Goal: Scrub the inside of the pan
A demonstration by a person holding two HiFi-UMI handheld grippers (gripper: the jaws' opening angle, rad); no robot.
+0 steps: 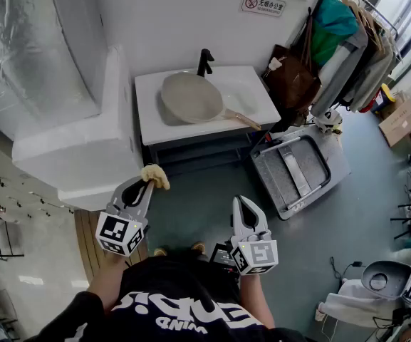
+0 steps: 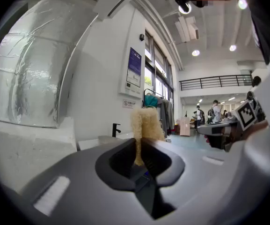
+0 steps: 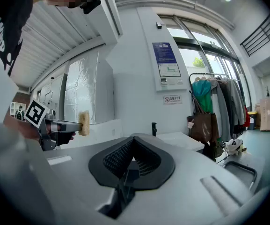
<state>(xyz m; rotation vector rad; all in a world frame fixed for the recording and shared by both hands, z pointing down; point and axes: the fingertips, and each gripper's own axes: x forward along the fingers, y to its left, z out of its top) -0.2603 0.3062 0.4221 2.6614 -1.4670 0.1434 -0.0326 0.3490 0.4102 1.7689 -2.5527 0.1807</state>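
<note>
Beige round frying pan [image 1: 191,97] sits on the white counter [image 1: 251,84] by the black tap [image 1: 204,61], handle toward the front-right corner, open grey floor [image 1: 198,209] before it, grey plastic crate [image 1: 294,168] just right, left tool [image 1: 145,185] clamped on a tan fluffy sponge [image 1: 156,176], right tool [image 1: 246,202] pinched together, empty.

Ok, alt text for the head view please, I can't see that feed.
A beige pan sits on a white counter by a black faucet. Short of it, the left gripper holds a yellowish scrub pad in its jaws; the right gripper is shut and empty.
</note>
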